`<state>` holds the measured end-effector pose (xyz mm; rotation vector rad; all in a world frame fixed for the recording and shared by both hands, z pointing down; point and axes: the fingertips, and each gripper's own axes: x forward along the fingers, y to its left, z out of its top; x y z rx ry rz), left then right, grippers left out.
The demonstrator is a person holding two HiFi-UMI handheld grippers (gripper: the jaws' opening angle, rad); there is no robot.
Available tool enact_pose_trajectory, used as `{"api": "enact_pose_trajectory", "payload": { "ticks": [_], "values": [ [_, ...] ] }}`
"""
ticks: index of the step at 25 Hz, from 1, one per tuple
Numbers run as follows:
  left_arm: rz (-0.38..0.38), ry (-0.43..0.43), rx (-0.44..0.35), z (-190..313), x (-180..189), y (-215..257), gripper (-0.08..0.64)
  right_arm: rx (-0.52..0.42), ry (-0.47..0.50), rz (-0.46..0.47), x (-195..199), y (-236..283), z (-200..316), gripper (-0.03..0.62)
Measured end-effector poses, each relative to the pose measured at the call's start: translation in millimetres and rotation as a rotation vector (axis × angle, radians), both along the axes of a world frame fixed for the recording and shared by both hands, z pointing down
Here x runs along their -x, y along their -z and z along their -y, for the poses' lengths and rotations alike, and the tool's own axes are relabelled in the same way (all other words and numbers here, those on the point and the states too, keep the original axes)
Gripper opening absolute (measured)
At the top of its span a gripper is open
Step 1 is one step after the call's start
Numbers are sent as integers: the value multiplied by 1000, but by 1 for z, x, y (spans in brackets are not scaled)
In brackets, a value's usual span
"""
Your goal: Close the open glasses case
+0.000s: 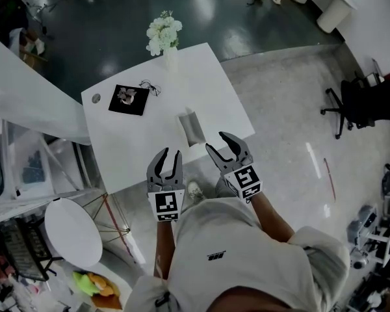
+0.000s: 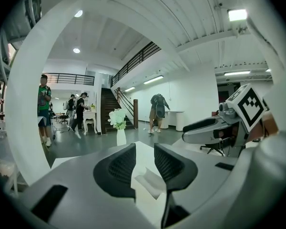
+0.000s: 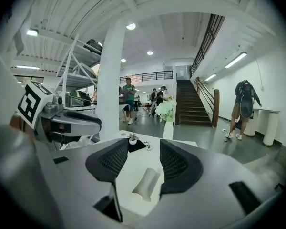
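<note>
Left tool (image 1: pixel 169 153) and right tool (image 1: pixel 215 141) hover open and empty at the table's (image 1: pixel 136 142) near edge, glasses case (image 1: pixel 192 127) just ahead.

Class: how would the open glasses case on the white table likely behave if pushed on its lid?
The glasses case looks small and hollow, so it is probably light. On the smooth white table it may slide. Its raised lid holds its shape, suggesting a stiff shell.

Left gripper (image 1: pixel 168 155) aims at twelve o'clock, jaws slightly parted, gripping nothing. Right gripper (image 1: pixel 216 142) angles toward eleven o'clock, jaws wider, equally empty. Both forearms reach forward.
</note>
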<state>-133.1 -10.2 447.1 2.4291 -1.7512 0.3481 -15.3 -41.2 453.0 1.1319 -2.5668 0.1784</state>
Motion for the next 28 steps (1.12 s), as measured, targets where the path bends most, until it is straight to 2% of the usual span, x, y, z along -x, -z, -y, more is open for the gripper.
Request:
{"api": "enact_pose_trajectory", "payload": {
  "ticks": [9,18,28],
  "values": [
    [-30,12,33,37,7,-18,129,37,-10,-24,0,-21,31,210],
    [-15,36,83,78,-2,-41,127,78,55,-22,-2,-44,81,207],
    [-20,68,216,120,-16,-92,123,182,128,-44,-5,-90,132,202]
  ]
}}
